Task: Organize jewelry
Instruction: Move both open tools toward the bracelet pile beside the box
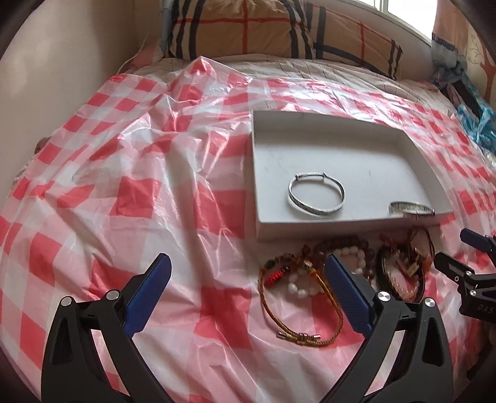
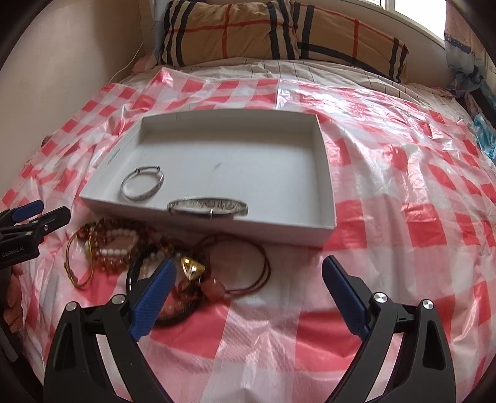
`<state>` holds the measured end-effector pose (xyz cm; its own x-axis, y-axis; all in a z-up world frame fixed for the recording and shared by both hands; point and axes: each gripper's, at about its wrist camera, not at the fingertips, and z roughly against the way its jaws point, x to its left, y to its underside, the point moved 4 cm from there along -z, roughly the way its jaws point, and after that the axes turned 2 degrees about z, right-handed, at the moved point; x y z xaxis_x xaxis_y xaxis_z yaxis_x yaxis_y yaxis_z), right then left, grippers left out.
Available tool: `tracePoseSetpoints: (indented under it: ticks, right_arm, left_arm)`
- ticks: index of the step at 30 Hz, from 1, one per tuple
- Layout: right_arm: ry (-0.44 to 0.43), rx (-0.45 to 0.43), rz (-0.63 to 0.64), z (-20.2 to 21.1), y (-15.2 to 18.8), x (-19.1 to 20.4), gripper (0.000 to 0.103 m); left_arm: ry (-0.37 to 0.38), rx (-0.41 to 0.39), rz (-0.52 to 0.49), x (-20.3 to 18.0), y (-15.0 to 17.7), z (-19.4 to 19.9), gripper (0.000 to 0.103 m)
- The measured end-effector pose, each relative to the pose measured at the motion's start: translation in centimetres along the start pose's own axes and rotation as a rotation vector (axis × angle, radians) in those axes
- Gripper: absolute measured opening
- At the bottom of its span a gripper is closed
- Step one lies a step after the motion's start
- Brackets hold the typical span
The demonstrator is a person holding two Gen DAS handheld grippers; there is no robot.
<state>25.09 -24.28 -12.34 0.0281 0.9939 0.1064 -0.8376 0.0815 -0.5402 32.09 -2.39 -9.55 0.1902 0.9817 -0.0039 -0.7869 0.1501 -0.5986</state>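
A white shallow box (image 1: 257,173) (image 2: 322,192) lies on the bed. One silver bangle (image 1: 316,196) (image 2: 142,183) lies flat inside it. A second silver bangle (image 1: 410,209) (image 2: 207,207) leans at the box's near wall. A heap of bead and cord bracelets (image 1: 341,266) (image 2: 124,248) lies in front of the box, with a gold pendant (image 2: 192,267) and a red-gold cord bracelet (image 1: 297,310). My left gripper (image 1: 248,288) is open and empty, just left of the heap. My right gripper (image 2: 248,285) is open and empty, over the heap's right side.
A red-and-white checked plastic sheet (image 1: 139,201) (image 2: 403,201) covers the bed, crumpled. A plaid pillow (image 1: 263,28) (image 2: 279,31) lies at the headboard. A wall runs along the left. Blue cloth (image 1: 477,124) lies at the far right. The other gripper shows at each view's edge (image 1: 465,266) (image 2: 28,226).
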Motion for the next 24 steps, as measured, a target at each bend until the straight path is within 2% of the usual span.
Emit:
tracePoseSetpoints:
  ticks: [4,7,11,14,19,24]
  right_arm:
    - [-0.001,0.016,0.0,-0.2,0.9,0.1,0.091]
    - [-0.002,-0.006,-0.012,-0.1,0.7,0.0,0.091]
    - [-0.013,-0.06,-0.037,0.5,-0.2,-0.2,0.091]
    - [0.089,-0.07,0.025,0.1,-1.5,-0.1,0.091]
    - [0.125,-0.068,0.038,-1.8,-4.3,-0.5,0.091]
    - [0.126,-0.157,-0.044,-1.3,-6.5,-1.8,0.091]
  left_arm:
    - [0.002,-0.002,-0.116,-2.6,0.8,0.1,0.095]
    - [-0.008,-0.003,-0.15,-3.5,1.2,0.0,0.095]
    - [-0.02,0.017,-0.149,-3.4,1.3,-0.5,0.095]
    - [-0.034,0.022,-0.133,-2.9,1.3,-0.7,0.095]
    - [-0.04,0.026,-0.113,-2.4,1.1,-1.0,0.095]
    - [-0.042,0.039,-0.118,-2.2,1.1,-1.2,0.095]
